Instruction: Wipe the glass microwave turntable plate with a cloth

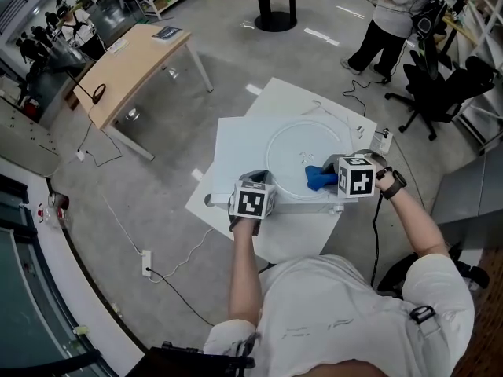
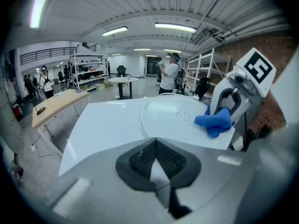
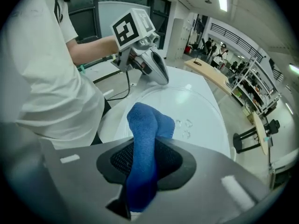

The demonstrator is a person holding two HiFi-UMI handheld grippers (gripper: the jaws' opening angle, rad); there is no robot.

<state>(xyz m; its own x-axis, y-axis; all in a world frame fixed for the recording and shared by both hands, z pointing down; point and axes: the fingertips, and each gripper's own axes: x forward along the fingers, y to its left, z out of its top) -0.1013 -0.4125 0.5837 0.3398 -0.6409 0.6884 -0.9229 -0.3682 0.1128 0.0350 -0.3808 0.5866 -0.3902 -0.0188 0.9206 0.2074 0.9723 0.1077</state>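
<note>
The glass turntable plate is clear and round, with three small nubs at its middle; it lies flat on the right half of the white tabletop, with bare surface open to its left. The blue cloth rests on the plate's near rim, pinched by the right gripper. The left gripper, jaws pressed together on nothing, sits at the surface's near edge, close to the plate.

A round clear glass turntable plate lies on a white square tabletop, towards its right side. The right gripper, topped by its marker cube, has a crumpled blue cloth at its tip, resting on the plate's near rim. The left gripper sits at the tabletop's near edge, just left of the plate. Far left stands a long light-wood desk. At the far right, a person stands near a black office chair.
</note>
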